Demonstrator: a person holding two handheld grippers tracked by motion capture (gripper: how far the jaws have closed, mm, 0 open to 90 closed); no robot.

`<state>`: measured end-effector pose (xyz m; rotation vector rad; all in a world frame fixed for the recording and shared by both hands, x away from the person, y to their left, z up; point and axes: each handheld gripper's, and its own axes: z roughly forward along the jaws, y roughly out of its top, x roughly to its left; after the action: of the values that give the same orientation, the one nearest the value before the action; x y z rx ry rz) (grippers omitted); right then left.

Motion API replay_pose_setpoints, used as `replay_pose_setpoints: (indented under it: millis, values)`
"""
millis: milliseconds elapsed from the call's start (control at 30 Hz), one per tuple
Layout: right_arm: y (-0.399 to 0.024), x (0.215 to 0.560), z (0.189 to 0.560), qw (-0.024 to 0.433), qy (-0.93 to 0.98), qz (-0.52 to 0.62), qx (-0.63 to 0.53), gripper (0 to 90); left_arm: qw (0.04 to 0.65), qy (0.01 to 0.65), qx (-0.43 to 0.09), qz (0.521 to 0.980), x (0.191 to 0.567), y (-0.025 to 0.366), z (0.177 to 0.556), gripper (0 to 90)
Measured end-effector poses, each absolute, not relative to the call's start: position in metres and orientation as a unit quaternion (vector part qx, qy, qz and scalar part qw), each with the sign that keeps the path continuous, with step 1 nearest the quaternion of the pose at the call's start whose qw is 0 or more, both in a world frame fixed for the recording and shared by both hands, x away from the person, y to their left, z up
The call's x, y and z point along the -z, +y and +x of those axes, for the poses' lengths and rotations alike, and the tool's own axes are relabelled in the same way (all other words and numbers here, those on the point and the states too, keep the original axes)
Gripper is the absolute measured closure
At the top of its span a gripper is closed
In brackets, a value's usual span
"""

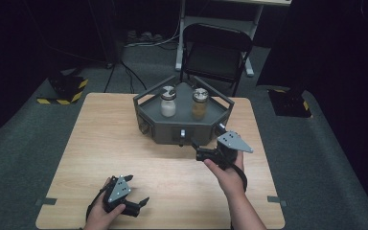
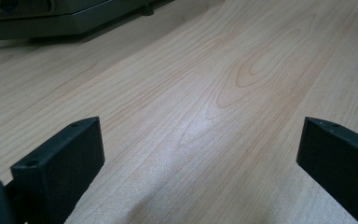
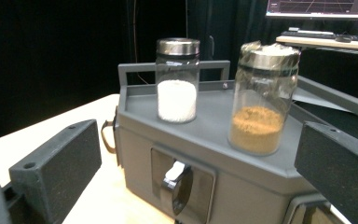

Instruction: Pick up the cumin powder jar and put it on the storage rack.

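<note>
Probably handle pull next: right gripper (image 1: pixel 206 142) wide open, empty, facing drawer handle (image 3: pixel 177 179); approach square. Left gripper (image 1: pixel 136 189) open, empty.

A grey cabinet (image 1: pixel 182 125) is set at the far edge of the wooden desk (image 1: pixel 105 143), near its middle. On top are stood two lidded jars: one of white grains (image 1: pixel 167 101), one of brown powder (image 1: pixel 200 103). Beyond, a black folding chair (image 1: pixel 215 52) is seen.

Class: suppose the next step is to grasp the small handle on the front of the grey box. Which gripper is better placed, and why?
The right gripper: it is open, close to the grey box, and faces the handle. The left gripper sits open near the table's front edge.
</note>
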<state>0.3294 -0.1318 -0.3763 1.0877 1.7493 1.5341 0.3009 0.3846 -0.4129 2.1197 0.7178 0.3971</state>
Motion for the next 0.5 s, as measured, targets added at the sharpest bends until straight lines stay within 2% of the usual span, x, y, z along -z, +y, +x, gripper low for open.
replay_pose_setpoints:
  millis: [500]
  values:
    - [-0.134, 0.4, 0.293, 0.283, 0.671, 0.403, -0.554, 0.3, 0.421, 0.287, -0.159, 0.846, 0.413, 0.385, 0.301, 1.1]
